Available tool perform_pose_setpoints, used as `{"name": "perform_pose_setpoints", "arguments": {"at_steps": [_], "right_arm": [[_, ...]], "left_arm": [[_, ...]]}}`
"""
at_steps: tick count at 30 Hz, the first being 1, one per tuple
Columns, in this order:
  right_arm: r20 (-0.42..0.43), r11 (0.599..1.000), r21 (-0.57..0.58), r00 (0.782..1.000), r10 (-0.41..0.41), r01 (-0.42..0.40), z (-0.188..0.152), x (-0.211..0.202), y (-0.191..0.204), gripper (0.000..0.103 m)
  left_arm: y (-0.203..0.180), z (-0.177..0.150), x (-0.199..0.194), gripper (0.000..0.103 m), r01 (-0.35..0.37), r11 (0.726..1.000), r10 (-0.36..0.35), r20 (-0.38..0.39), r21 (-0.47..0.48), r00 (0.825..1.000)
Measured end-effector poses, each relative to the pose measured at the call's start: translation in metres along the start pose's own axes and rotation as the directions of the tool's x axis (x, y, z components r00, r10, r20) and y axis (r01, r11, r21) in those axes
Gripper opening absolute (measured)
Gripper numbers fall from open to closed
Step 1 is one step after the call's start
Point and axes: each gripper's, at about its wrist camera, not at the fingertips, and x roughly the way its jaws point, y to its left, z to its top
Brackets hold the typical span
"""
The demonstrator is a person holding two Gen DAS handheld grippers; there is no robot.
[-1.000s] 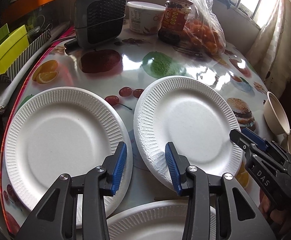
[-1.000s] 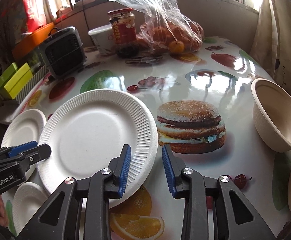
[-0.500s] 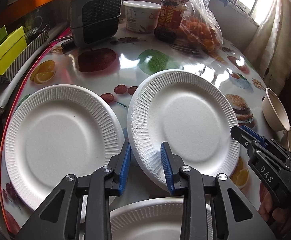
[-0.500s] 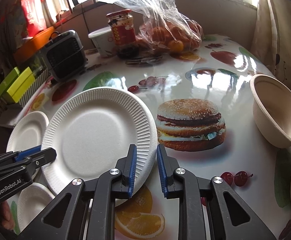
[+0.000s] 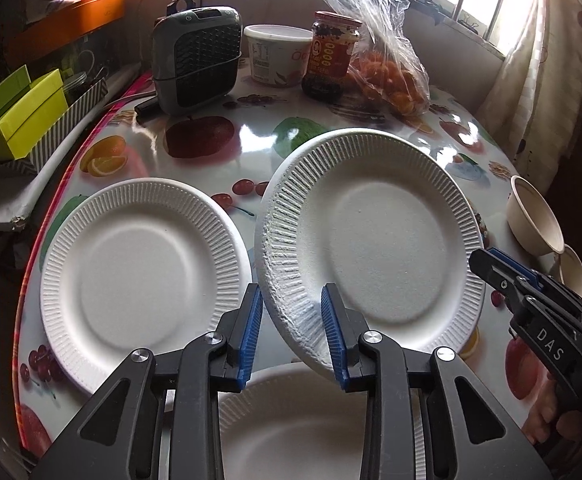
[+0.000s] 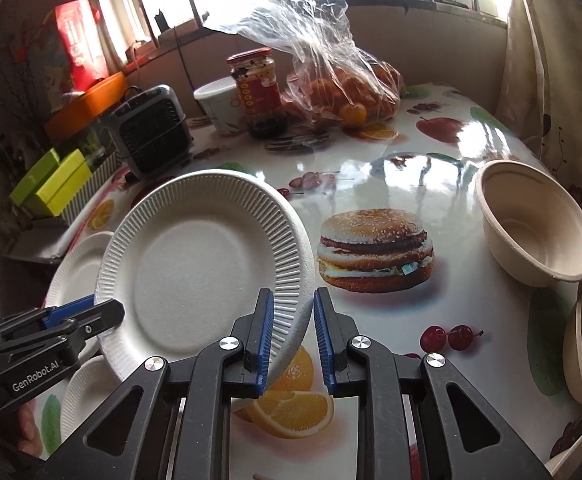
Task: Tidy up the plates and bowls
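- Both tools pinch one white plate: left tool (image 5: 291, 332) on its left rim, right tool (image 6: 291, 336) on its right rim.
- Plate (image 5: 371, 236) is tilted above the tabletop (image 6: 431, 184).
- Second plate (image 5: 139, 272) lies flat beside it.
- Third plate (image 5: 295, 420) is half hidden by the left tool.
- Bowl (image 6: 535, 224) sits right; another is cut off.

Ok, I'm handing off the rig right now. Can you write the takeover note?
Left tongs: shut on the near-left rim of the white ribbed paper plate.
Right tongs: shut on the same plate's opposite rim; plate is tilted, off the table.
Second white paper plate lies flat beside it, a third nearer.
Beige paper bowls sit right, unsorted.
Done: plate lifted. Left: stack plates, nest bowls.
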Motion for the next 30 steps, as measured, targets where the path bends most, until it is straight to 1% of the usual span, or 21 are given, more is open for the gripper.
{"name": "perform_pose_setpoints", "arguments": {"at_steps": [10,18,30], "right_arm": [[0.02,0.999,-0.033,0.999,0.029,-0.028,-0.017,-0.032,0.013,0.02],[0.008,0.997,-0.052,0.998,0.054,-0.054,-0.035,-0.045,0.025,0.02],[-0.018,0.995,-0.074,0.998,0.068,-0.069,-0.066,-0.059,0.035,0.02]], "left_arm": [[0.004,-0.025,-0.024,0.032,-0.01,1.0,0.011,0.023,-0.025,1.0],[0.01,-0.05,-0.044,0.032,-0.025,0.999,0.026,0.04,-0.042,0.999],[0.015,-0.087,-0.058,0.032,-0.049,0.998,0.05,0.038,-0.035,0.998]]}}
